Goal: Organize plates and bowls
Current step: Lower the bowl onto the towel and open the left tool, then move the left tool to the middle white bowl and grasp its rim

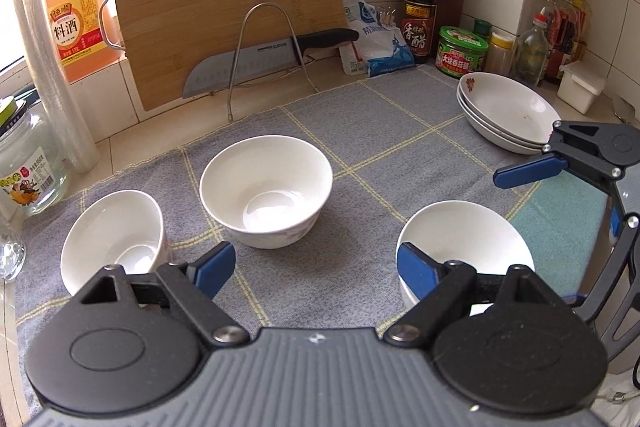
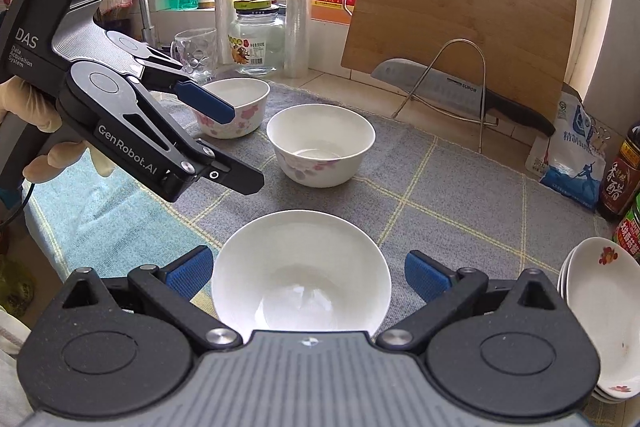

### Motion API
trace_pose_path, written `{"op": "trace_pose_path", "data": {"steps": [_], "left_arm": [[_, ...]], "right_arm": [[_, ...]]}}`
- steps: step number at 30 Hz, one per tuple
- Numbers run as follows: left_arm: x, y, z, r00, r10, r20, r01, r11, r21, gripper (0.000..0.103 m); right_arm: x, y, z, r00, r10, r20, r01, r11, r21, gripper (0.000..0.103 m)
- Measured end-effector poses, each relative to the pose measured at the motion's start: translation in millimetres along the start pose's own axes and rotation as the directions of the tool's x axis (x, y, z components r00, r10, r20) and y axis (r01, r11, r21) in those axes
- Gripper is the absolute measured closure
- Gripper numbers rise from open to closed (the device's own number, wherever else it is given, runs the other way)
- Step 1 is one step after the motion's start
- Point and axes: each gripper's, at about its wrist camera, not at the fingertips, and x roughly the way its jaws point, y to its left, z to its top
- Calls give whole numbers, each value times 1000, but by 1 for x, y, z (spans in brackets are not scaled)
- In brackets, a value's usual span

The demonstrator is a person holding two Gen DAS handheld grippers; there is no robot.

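Both grippers, left [image 1: 312, 267] and right [image 2: 306, 277], stand apart and empty, three bowls [image 1: 266, 191] waiting unstacked beside stacked plates [image 1: 510, 113].

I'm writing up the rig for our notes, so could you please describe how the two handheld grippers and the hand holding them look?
Both grippers, left gripper and right gripper, are black with ribbed grey housings and blue finger pads. The left one carries white "DAS" and "GenRobot.AI" lettering. The hand on its grip wears a pale glove.
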Motion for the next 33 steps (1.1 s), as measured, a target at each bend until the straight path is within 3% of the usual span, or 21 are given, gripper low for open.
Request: {"op": "trace_pose_path", "data": {"steps": [10,33], "left_arm": [[6,24,7,997,74,-30,-74,997,0,15],[63,59,48,998,52,-28,-50,996,79,15]], "right_arm": [[23,1,19,1000,4,-8,-4,999,-33,0],[78,-10,60,999,-6,-40,3,998,-70,0]]}}
